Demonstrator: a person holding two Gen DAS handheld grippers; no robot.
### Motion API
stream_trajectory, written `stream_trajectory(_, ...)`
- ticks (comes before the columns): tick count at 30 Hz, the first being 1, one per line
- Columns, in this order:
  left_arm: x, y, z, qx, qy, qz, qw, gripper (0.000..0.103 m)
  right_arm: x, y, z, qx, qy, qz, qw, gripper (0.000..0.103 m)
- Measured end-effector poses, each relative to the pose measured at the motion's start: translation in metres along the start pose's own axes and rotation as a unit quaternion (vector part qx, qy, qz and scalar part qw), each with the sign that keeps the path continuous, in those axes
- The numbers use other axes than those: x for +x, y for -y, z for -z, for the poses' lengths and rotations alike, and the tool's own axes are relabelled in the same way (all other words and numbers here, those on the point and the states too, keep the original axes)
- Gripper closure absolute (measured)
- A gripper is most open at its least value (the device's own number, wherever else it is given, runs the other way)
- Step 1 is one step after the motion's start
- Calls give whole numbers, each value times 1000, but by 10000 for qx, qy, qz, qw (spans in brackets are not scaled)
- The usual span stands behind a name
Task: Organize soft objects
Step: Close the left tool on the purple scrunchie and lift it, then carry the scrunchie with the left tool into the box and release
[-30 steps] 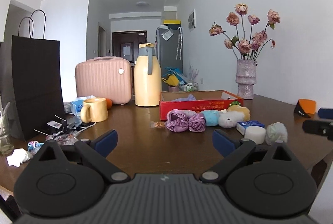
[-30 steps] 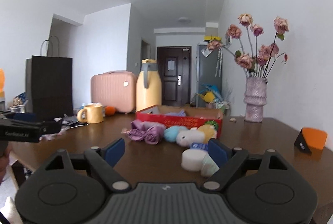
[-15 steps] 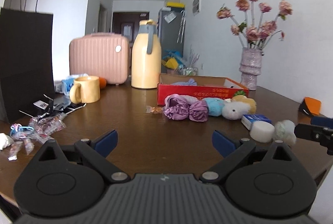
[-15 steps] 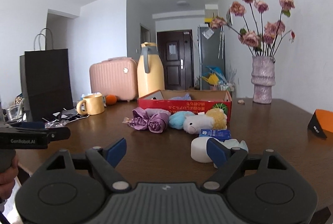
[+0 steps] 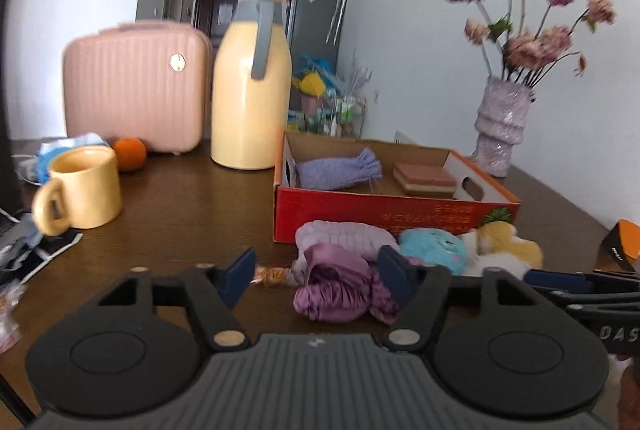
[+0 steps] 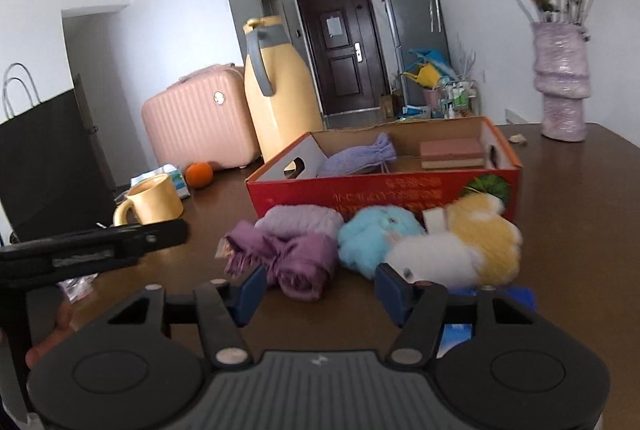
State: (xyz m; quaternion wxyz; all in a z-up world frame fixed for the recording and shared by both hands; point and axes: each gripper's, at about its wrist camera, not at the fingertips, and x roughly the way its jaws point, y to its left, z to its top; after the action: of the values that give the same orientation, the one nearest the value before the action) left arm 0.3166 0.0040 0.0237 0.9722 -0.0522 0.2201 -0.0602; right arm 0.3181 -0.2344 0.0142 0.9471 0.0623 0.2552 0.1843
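Observation:
Soft things lie on the brown table in front of a red cardboard box (image 5: 392, 218) (image 6: 360, 192): a shiny purple cloth bundle (image 5: 336, 290) (image 6: 296, 262), a lilac knit piece (image 5: 344, 234) (image 6: 300, 220), a blue plush (image 5: 434, 248) (image 6: 376, 234), a white plush (image 6: 432, 260) and a yellow plush (image 5: 508, 238) (image 6: 484, 234). The box holds a lilac pouch (image 5: 340, 170) (image 6: 356, 158) and a brown sponge block (image 5: 424, 178) (image 6: 452, 152). My left gripper (image 5: 318, 276) is open, its fingers either side of the purple bundle. My right gripper (image 6: 320, 288) is open, just short of the bundle and the white plush.
A yellow mug (image 5: 80, 190) (image 6: 152, 200), an orange (image 5: 130, 154), a yellow thermos jug (image 5: 252, 86) (image 6: 280, 90) and a pink case (image 5: 132, 86) stand left of the box. A flower vase (image 5: 500, 134) (image 6: 560, 82) stands at the right. A blue packet (image 6: 516, 300) lies under the right gripper.
Both grippers have moved forward and lower toward the soft pile. The box's inside has come into view. The white sponge and pale ball have dropped out of sight.

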Motion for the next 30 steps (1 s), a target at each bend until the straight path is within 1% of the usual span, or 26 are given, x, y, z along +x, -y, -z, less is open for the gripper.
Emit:
stream_trajectory(2,22,0,-6,17,-128,122,9998,42,26,0,-9,18,-86,-2,10000,45)
stream_trajectory(4,43,0,-9,19,-298,207,9993,50,48,-1,-16,46,-191,3,9998,47)
stream_trajectory(5,52,0,-9,20,-396,244,9989,59,59,-2,-18,47,-257,6,9997,49)
stream_trajectory(6,60,-1,-8,0,-516,287,9983,71,70,-3,-20,65,-320,9,9995,50)
stream_trajectory(7,68,-3,-6,-36,-654,355,9972,77,77,-4,-21,84,-359,1,9993,53)
stream_trajectory(8,74,-5,-4,-89,-791,424,9959,81,86,-4,-20,134,-415,-9,9990,58)
stream_trajectory(9,78,-8,-2,-138,-874,493,9949,84,93,-3,-19,198,-481,-39,9986,61)
stream_trajectory(10,80,-10,0,-168,-895,520,9945,86,100,-2,-18,275,-568,-71,9980,69)
stream_trajectory(11,80,-11,1,-191,-913,532,9942,91,105,0,-17,336,-634,-108,9974,75)
stream_trajectory(12,80,-12,1,-200,-931,574,9938,93,108,2,-15,412,-650,-162,9969,76)
stream_trajectory(14,76,-12,1,-162,-873,664,9938,95,108,2,-13,421,-639,-188,9969,84)
stream_trajectory(16,67,-7,1,-64,-776,668,9947,96,100,-2,-13,344,-560,-236,9976,87)
stream_trajectory(18,53,-2,1,-26,-684,729,9950,96,87,-8,-11,231,-459,-256,9984,88)
stream_trajectory(23,-5,9,10,-53,-355,1035,9940,96,30,-15,-2,62,-248,-357,9990,89)
stream_trajectory(27,-51,21,26,-73,-242,1161,9929,96,-21,-18,16,-5,-45,-439,9990,89)
stream_trajectory(30,-75,32,40,-112,-251,1193,9925,96,-56,-21,36,-22,87,-345,9994,89)
